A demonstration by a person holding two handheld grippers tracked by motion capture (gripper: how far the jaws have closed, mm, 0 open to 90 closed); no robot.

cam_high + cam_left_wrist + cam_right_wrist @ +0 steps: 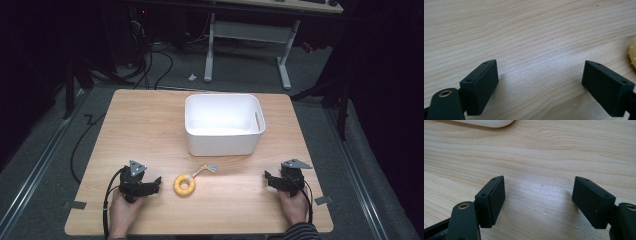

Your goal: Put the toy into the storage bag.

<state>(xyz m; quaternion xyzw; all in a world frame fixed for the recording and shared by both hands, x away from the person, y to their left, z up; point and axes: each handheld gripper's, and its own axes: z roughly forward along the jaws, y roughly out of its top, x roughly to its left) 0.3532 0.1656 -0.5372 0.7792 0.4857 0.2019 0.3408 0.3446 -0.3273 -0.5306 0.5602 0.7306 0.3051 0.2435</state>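
A yellow ring toy (184, 185) with a short knotted rope tail lies near the bench's (150, 125) front edge, between both grippers. The left hand-held gripper (156, 184) rests just left of it, jaws apart and empty. The right hand-held gripper (268, 178) sits near the front right corner, jaws likewise apart. A white bin (223, 142) stands behind the toy.

On the light wooden worktop (150, 125), the white rectangular plastic bin (224, 124) stands toward the far side, near the middle. The yellow ring toy with a short knotted rope tail (184, 184) lies before the bin, nearer the person. The left tool (156, 184) rests just left of the ring, apart from it; the right tool (269, 178) rests well to its right.
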